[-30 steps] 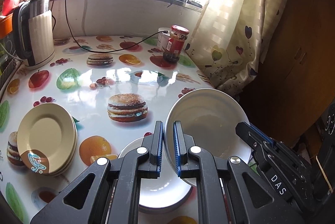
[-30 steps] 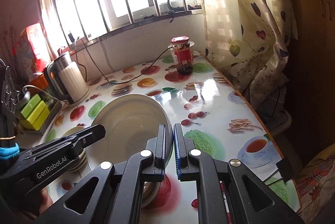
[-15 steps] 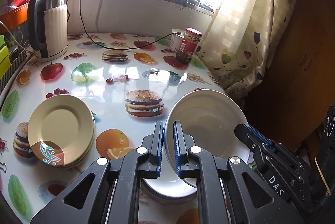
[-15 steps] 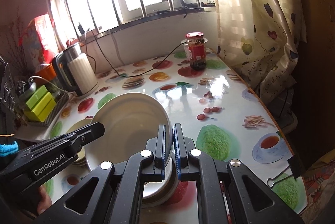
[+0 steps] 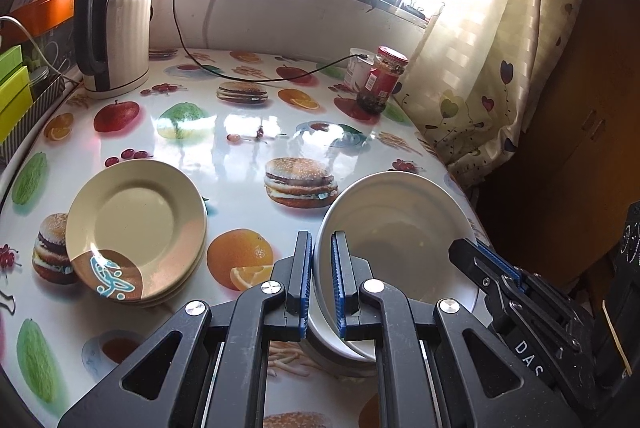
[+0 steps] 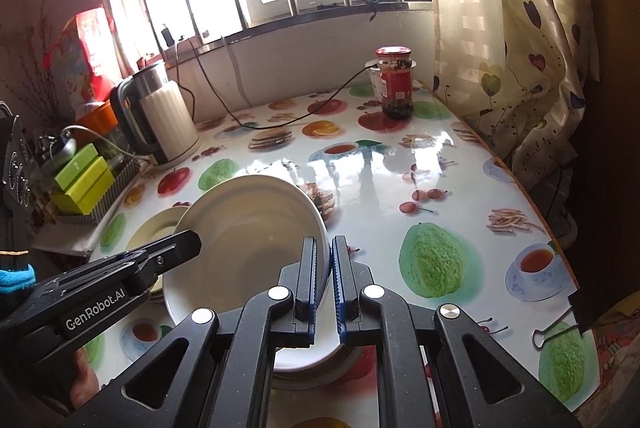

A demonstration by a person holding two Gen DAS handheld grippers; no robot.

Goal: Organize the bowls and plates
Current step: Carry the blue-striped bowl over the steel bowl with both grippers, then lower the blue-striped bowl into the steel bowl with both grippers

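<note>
A deep white bowl (image 5: 400, 228) (image 6: 248, 228) hangs tilted just above the table, held by two opposite rims. My left gripper (image 5: 321, 252) is shut on its left rim, and my right gripper (image 6: 325, 256) is shut on its right rim. Each gripper also shows in the other's view: the right gripper (image 5: 480, 260) and the left gripper (image 6: 176, 248). Under the bowl sits another white dish (image 5: 340, 356) (image 6: 320, 368) on the table; whether they touch I cannot tell. A stack of beige plates (image 5: 136, 228) (image 6: 156, 228) lies to the left.
An electric kettle (image 5: 116, 28) stands at the back left, with its cable trailing to a red-lidded jar (image 5: 382, 80) at the back right. Green boxes (image 6: 84, 180) sit in a rack at the left edge. A curtain (image 5: 500, 68) hangs along the right edge. A binder clip (image 6: 556, 328) lies near right.
Both grippers have carried the white bowl down and closer to the white dish beneath it. Their hold on the rims is unchanged.
</note>
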